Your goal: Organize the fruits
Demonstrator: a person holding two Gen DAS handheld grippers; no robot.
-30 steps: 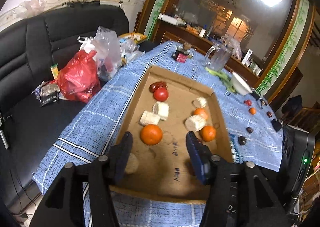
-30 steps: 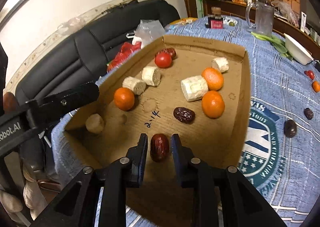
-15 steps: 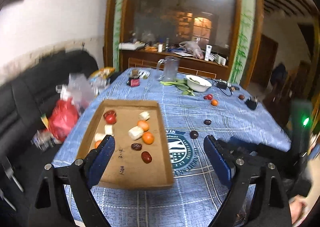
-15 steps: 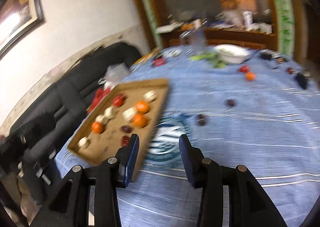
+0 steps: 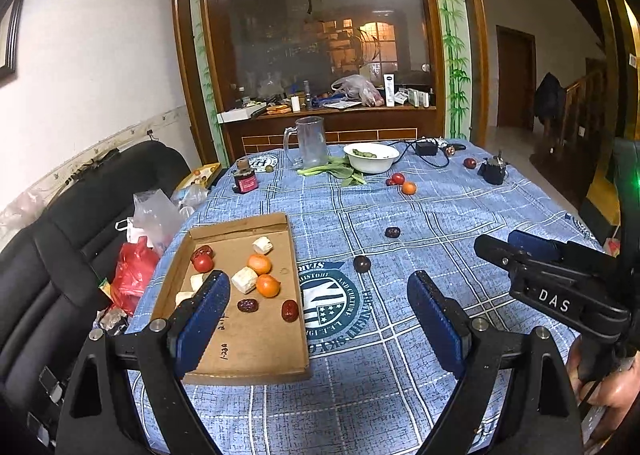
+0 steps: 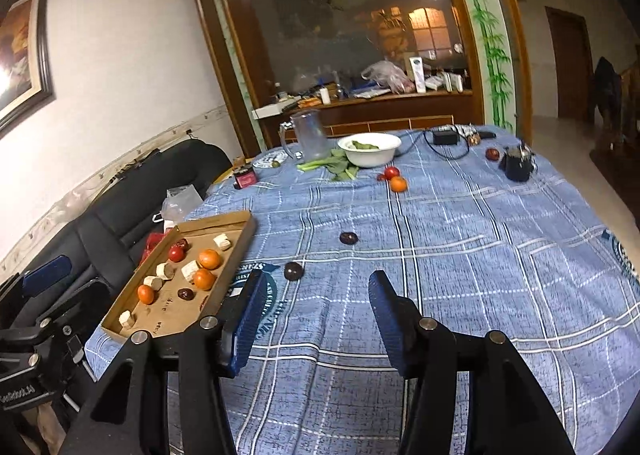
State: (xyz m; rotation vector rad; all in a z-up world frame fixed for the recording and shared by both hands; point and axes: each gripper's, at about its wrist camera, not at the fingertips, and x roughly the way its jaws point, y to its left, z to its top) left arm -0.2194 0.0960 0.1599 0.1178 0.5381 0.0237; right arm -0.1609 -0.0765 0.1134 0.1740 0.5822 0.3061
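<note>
Hovering above the bench [image 6: 460, 255], we hold the right tool [image 6: 316, 313] and the left tool [image 5: 320, 311] spread wide, both empty. Several fruits already lie in the cardboard tray [image 6: 236, 251] at lower left. Nearest on the cloth sits a dark date [image 6: 293, 270], centre frame: small, light, wrinkled, likely soft; we'd pinch it gently across its middle.

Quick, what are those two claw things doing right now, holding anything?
Left gripper: open, holding nothing.
Right gripper: open, holding nothing.
</note>
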